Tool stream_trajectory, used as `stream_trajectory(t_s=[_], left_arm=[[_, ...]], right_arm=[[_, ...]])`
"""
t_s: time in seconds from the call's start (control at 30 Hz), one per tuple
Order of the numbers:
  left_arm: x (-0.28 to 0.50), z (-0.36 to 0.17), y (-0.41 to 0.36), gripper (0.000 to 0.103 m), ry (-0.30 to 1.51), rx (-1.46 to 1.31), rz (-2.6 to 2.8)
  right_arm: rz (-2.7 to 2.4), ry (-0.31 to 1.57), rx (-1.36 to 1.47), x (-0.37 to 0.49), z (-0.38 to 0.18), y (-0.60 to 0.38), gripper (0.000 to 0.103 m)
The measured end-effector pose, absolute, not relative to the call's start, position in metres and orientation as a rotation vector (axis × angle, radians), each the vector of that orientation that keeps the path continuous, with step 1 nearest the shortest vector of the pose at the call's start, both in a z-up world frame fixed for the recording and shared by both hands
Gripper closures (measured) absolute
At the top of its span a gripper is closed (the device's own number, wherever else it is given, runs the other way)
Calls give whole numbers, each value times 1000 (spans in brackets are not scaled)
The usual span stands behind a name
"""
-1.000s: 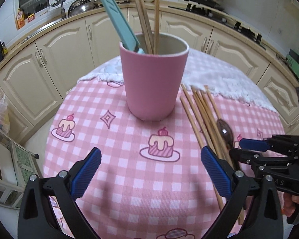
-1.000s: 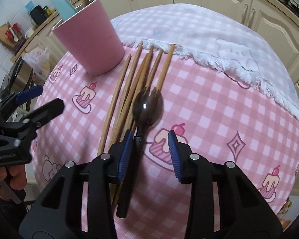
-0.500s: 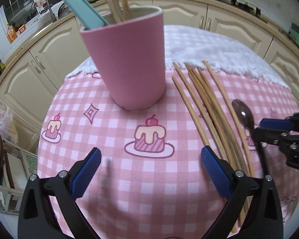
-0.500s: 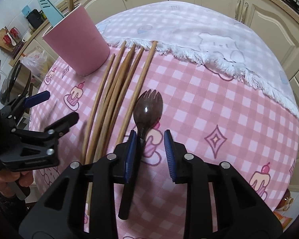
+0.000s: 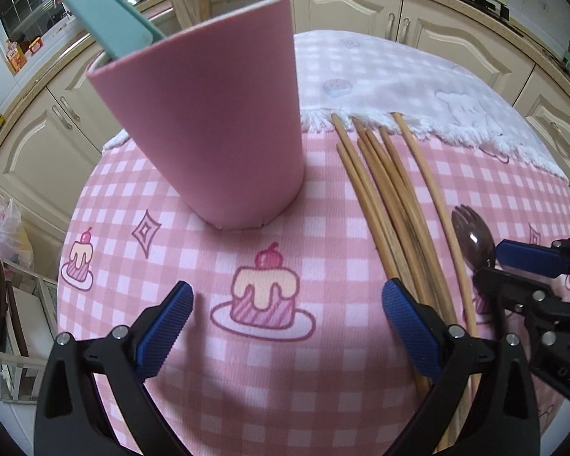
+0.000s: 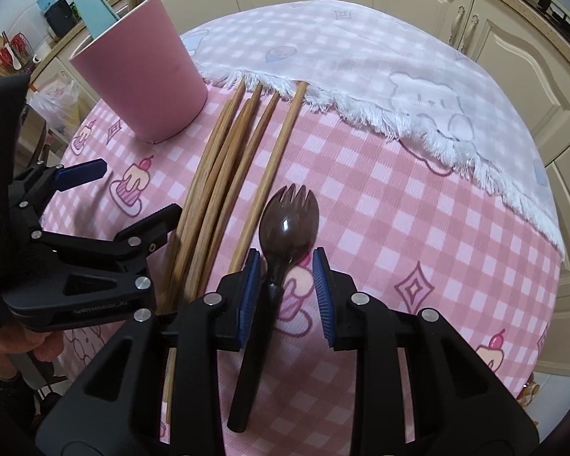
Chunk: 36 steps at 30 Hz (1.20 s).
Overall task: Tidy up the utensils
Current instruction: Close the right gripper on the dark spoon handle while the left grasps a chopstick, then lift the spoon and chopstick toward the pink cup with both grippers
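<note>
Utensils: a dark spork (image 6: 288,224) and a bundle of wooden chopsticks (image 6: 228,174) lie side by side on the pink checked cloth (image 6: 456,247), the chopsticks between the spork and the pink cup (image 6: 140,72).
Cup contents: a teal handle (image 5: 102,19) and a few wooden sticks stand in it already.
Right gripper (image 6: 287,288): jaws part-open and straddling the spork's neck just below the bowl; the left pad is almost against the handle, the right pad clear of it; not yet clamped.
Left gripper (image 5: 281,326): jaws wide apart, holding nothing, above the cake print in front of the cup.
Change: the left gripper has come closer to the cup, which now fills more of its view; the right one has barely shifted, and the spork sits deeper between its pads than a second ago.
Meaning: likely the spork gets picked next, with the left gripper placed to steady the cup.
</note>
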<state>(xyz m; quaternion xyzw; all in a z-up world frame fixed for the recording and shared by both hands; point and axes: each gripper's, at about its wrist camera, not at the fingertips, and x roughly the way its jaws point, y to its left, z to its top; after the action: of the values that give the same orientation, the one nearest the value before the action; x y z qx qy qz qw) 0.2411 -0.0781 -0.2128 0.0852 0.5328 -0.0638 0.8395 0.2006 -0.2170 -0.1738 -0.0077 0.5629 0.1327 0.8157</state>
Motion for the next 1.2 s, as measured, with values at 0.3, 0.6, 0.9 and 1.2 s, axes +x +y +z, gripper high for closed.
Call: stream_trajectory(t_s=[0.3, 0.6, 0.9, 1.2], left_arm=[[252, -213, -78, 5, 1148, 152, -152], [260, -220, -79, 5, 1153, 135, -132], [275, -204, -109, 92, 1153, 173, -237], [260, -204, -94, 98, 1131, 170, -292]], right_arm=[[287, 1198, 4, 199, -174, -221, 76], [271, 1205, -7, 203, -173, -218, 76], [265, 1200, -61, 210, -174, -208, 80], [312, 1188, 72, 201, -172, -231, 94]])
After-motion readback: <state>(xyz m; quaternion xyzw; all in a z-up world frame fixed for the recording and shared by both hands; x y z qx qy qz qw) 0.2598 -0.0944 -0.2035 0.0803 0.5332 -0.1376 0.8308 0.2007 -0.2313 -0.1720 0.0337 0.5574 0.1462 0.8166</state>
